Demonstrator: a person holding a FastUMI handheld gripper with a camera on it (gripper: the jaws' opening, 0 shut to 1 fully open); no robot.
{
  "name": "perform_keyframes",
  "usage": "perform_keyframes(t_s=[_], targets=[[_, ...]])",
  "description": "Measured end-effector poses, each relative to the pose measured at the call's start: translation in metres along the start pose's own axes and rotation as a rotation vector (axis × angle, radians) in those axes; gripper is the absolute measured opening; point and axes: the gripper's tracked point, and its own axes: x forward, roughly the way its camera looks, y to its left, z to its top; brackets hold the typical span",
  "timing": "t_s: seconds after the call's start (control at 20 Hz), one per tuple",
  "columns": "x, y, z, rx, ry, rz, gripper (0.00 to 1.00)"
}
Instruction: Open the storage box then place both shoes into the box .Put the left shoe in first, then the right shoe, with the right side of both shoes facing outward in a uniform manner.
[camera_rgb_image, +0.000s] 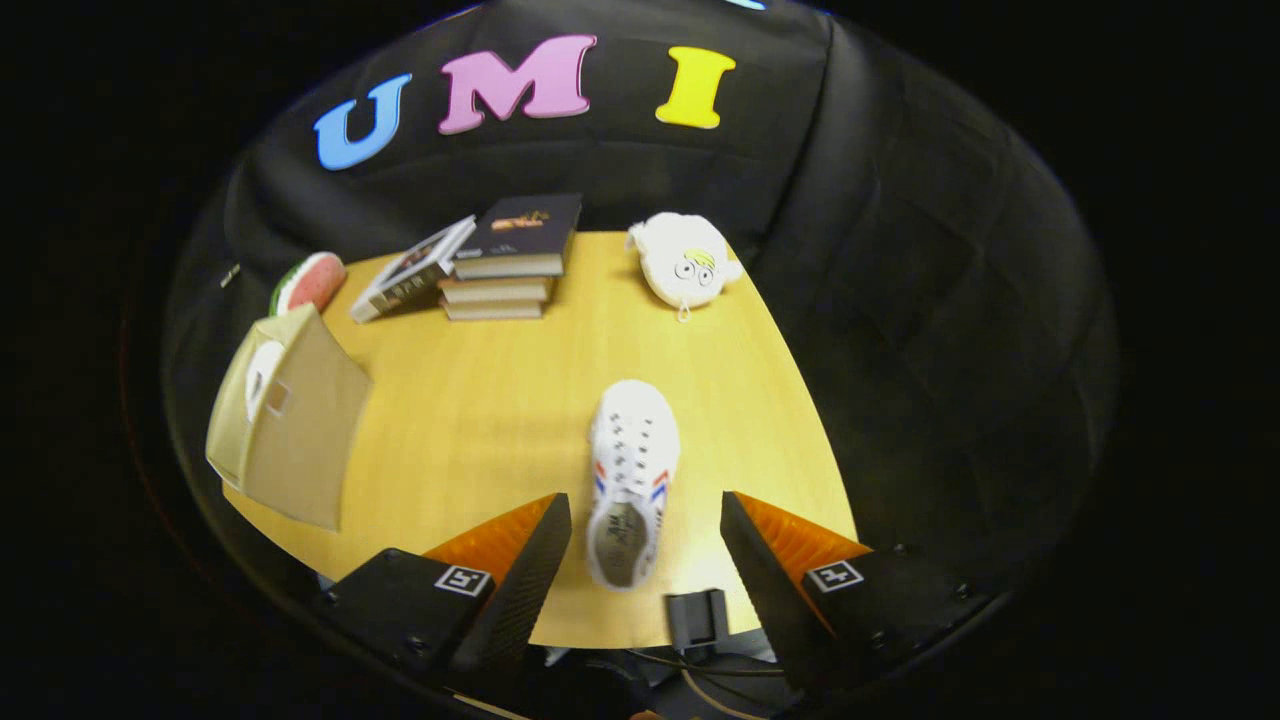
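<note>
I hold the gripper (645, 545) above the bench (480, 420), jaws spread wide and empty, the white sneaker (630, 470) lying between them, toe away. Risk: closing off-centre twists the shoe. The beige storage box (290, 430) stands well left.

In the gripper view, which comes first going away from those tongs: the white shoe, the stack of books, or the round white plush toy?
The tongs are open.
1. White shoe: nearest, its heel end between the fingers, toe pointing away.
2. Stack of books: far across the wooden table, beyond and left of the shoe.
3. Plush toy: also at the far edge, to the right. Too close to call against the books.
</note>
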Motion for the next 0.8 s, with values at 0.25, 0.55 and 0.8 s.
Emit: perform_keyframes(t_s=[0.25, 0.55, 0.8], targets=[[0.061, -0.006, -0.033, -0.125, 0.086, 0.047, 1.00], [0.099, -0.006, -0.032, -0.117, 0.069, 0.053, 0.99], [0.103, 0.003, -0.019, -0.096, -0.021, 0.091, 0.99]])
